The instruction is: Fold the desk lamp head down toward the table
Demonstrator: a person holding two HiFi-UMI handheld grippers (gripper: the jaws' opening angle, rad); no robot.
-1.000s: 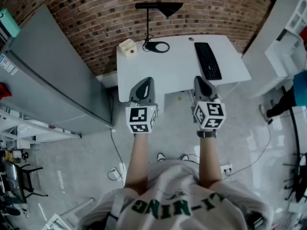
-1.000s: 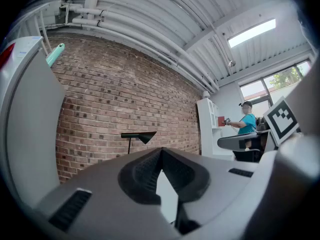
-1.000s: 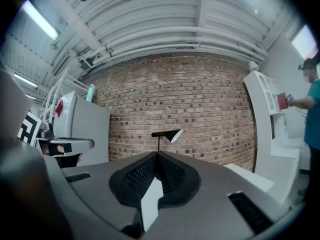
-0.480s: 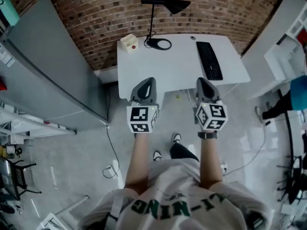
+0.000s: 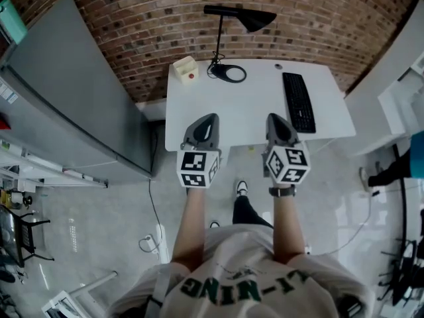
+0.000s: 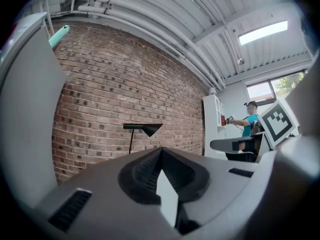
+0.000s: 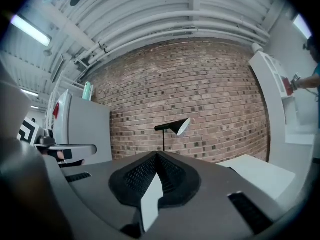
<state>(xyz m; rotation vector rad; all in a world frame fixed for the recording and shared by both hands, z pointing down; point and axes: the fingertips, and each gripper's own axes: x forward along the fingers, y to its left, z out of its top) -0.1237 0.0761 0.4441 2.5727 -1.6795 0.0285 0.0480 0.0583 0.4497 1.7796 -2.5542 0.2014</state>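
A black desk lamp stands at the far edge of the white table. Its pole is upright, its arm level, and its cone head points right; its ring base lies on the tabletop. Both grippers are held level near the table's front edge, well short of the lamp. The left gripper is shut with nothing in it, and so is the right gripper. Over the shut jaws in the left gripper view, the lamp stands against the brick wall. It also shows past the right gripper, as the lamp.
A black keyboard lies on the table's right side. A cream box with a red button sits at the back left corner. A tall grey cabinet stands left of the table. White shelves stand on the right. A person in teal stands far off.
I have stepped toward the table. Both grippers have moved forward together and now reach over its front edge. The lamp has not moved.
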